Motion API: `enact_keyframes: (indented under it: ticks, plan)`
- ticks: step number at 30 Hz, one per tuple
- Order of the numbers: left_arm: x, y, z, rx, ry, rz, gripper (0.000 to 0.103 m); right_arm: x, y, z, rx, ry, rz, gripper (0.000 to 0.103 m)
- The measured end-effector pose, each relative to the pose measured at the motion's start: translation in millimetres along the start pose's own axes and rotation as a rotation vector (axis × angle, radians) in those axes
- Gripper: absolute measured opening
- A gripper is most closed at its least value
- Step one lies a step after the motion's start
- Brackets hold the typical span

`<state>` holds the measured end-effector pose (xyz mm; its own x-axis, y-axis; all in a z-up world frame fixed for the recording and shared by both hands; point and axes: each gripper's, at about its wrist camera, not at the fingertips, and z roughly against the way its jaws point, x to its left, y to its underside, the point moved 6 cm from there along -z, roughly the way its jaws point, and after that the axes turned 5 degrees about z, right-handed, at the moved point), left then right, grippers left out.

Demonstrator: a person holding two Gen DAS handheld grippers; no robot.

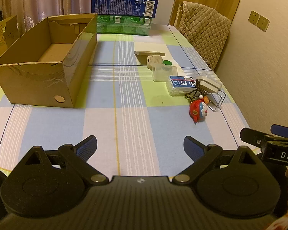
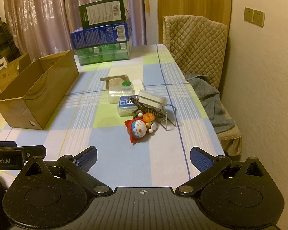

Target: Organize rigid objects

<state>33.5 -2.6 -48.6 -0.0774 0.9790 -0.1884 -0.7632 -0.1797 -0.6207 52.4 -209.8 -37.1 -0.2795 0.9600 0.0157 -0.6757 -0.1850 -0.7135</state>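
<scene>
- Cardboard box point(image 1: 38, 71), upper left of the left wrist view, is sitting open-topped and empty, probably awaiting the items.
- Rigid objects, among them the cartoon toy point(image 2: 138, 129) and blue-labelled pack point(image 2: 126, 105), are lying clustered at centre of the right wrist view, on the tabletop point(image 2: 115, 159).
- My left fingers point(image 1: 140, 147) and right fingers point(image 2: 143, 160) are hovering spread wide, gripping and touching nothing.
</scene>
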Motion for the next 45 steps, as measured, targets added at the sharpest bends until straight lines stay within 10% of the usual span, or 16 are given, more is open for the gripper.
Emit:
enact_keyframes:
  ticks: [45]
  plan:
    - [-5.6,-1.3,-5.0,0.018,0.005,0.003,0.095,-6.8,0.5,-3.7,0.005,0.004,-0.002,0.101]
